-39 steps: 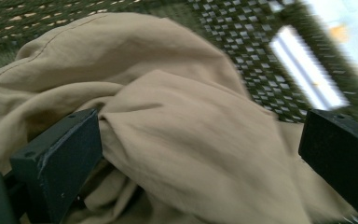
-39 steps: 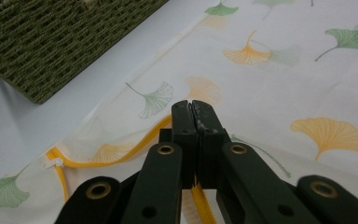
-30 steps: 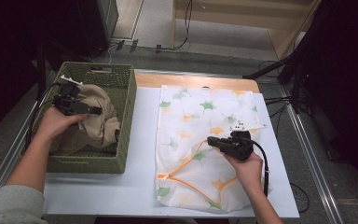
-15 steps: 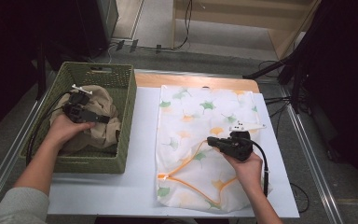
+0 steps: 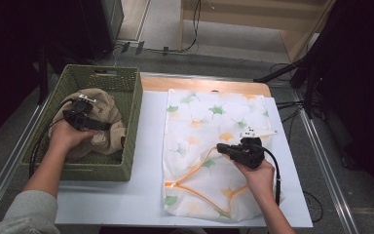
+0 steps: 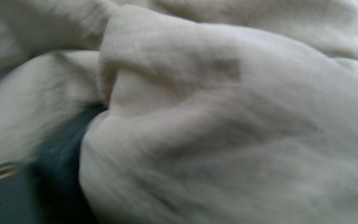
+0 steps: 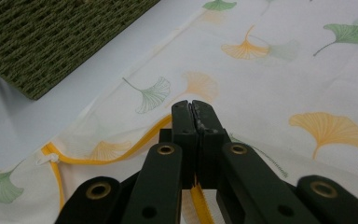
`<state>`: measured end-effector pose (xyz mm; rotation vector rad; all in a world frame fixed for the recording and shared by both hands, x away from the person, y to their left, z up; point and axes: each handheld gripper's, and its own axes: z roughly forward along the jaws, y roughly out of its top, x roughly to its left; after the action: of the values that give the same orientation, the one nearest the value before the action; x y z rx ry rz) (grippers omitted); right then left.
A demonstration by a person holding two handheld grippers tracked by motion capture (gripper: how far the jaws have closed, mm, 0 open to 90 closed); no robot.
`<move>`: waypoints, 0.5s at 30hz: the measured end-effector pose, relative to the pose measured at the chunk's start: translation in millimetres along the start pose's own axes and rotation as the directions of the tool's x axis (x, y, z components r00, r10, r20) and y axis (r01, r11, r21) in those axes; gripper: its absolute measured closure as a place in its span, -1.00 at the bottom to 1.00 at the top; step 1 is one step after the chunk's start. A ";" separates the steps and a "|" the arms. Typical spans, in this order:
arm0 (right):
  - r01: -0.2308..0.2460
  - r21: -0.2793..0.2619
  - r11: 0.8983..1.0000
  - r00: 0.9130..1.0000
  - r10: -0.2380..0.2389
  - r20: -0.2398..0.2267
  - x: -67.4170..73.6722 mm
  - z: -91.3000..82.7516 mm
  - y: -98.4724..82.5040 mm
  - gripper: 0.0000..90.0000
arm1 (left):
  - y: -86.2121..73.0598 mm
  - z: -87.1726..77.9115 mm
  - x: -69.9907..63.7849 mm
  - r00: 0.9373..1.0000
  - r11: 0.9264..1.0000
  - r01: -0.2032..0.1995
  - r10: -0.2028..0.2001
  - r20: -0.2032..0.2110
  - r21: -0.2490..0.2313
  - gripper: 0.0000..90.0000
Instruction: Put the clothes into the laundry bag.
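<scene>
This looks like a lab or recording studio corner, not a home. A white table (image 5: 126, 195) with metal rails along its left and right edges sits on grey carpet (image 5: 165, 56), black cables (image 5: 195, 29) trailing over the floor beyond its far edge. Dark equipment (image 5: 78, 29) and black curtains box it in left and right, and a stand's black legs (image 5: 292, 73) splay by the far right corner. Pale wooden furniture (image 5: 253, 19) stands behind. On the table sit laundry props: a green woven basket (image 5: 131, 126) at the left edge and a ginkgo-print laundry bag (image 5: 214, 122) spread right of centre.
</scene>
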<state>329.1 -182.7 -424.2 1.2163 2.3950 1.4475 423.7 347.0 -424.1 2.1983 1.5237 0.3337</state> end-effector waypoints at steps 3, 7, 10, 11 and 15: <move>-0.003 0.000 1.000 1.000 0.003 0.001 0.0 -0.7 -0.7 0.97 | -1.8 -1.7 0.6 1.000 1.000 0.011 -0.011 0.008 0.017 -0.27; -0.009 0.002 1.000 1.000 0.009 0.006 -0.6 -1.8 -2.0 0.97 | -3.0 -7.7 1.7 1.000 1.000 0.005 -0.006 0.018 0.028 0.20; -0.006 -0.001 1.000 1.000 0.006 0.011 -0.6 -3.0 -3.5 0.97 | -2.1 -8.7 -3.1 0.996 0.997 0.002 -0.009 0.093 0.076 0.62; -0.010 0.000 1.000 1.000 0.010 0.011 -0.5 -3.8 -4.1 0.97 | -0.8 -10.4 -3.3 0.993 0.996 0.001 -0.012 0.119 0.094 0.64; -0.020 -0.006 1.000 1.000 0.020 0.016 -1.1 -7.3 -6.1 0.97 | 2.9 -17.4 -1.3 0.989 0.996 0.005 -0.018 0.147 0.092 0.67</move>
<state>323.1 -190.0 -425.3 1.2498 2.3731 1.4431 418.0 348.8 -407.5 2.2286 1.4974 0.0968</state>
